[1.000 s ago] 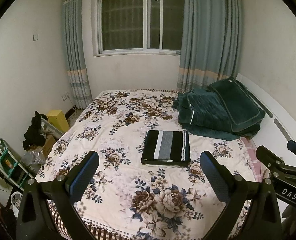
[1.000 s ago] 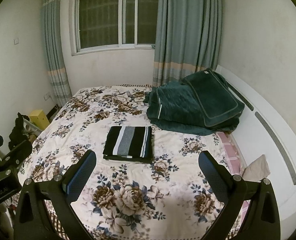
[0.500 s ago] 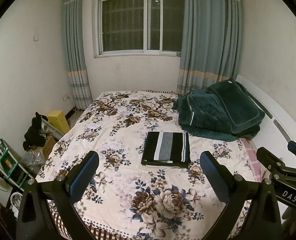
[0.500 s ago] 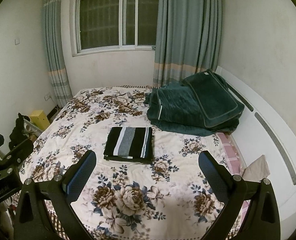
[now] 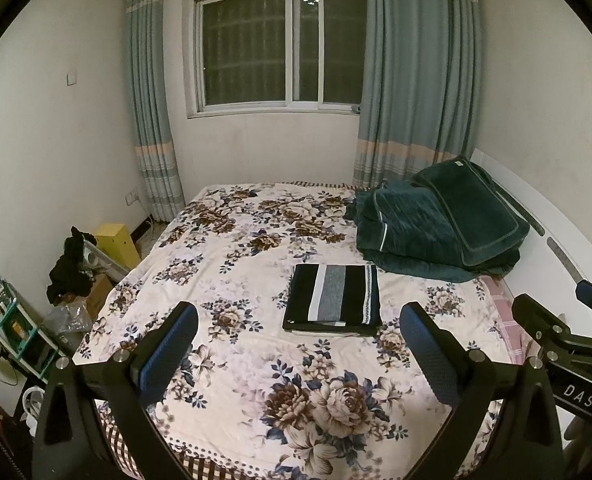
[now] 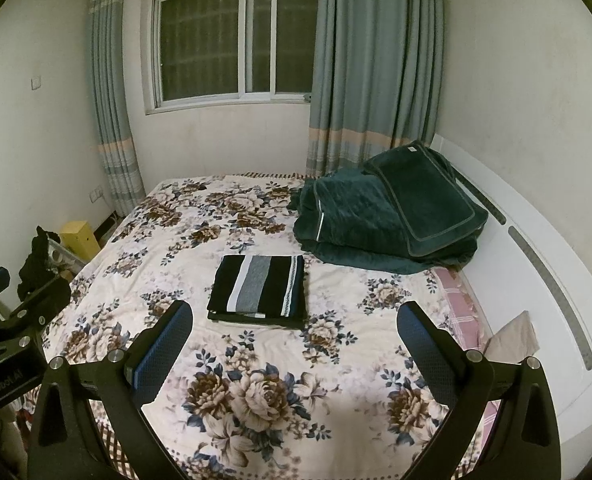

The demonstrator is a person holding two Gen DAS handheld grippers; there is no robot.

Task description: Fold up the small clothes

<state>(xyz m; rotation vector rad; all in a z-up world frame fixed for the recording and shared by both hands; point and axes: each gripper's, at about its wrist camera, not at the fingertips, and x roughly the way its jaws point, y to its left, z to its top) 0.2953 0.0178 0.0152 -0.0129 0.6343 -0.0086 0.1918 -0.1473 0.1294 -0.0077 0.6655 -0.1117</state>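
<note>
Nothing much has moved since the earlier frames: the black, white and grey striped folded garment (image 5: 333,299) lies in the same spot on the floral-printed bed sheet (image 5: 256,360), and both claws sit at almost the same height, perhaps drifted a touch back. We judge from this that the fold is finished. The garment is a neat flat rectangle with squared edges, well apart from either claw, so what remains is probably only to withdraw or fetch another piece.

Our left claw (image 5: 296,344) hangs with its blue-padded fingers wide apart and nothing between them. Our right claw (image 6: 296,344) is likewise spread and empty, above the near part of the bed.

The garment rests mid-bed, just near of the dark green folded quilt (image 5: 435,232) heaped at the far right.

Each view adds something. From the left wrist we see the clutter on the floor at the left: a yellow box (image 5: 116,236), a dark heap of cloth (image 5: 70,268) and a small green rack (image 5: 12,328), plus the right claw's body at the right edge. From the right wrist we see more of the white headboard (image 6: 535,264) and a beige cloth scrap (image 6: 513,338) lying against it.
</note>
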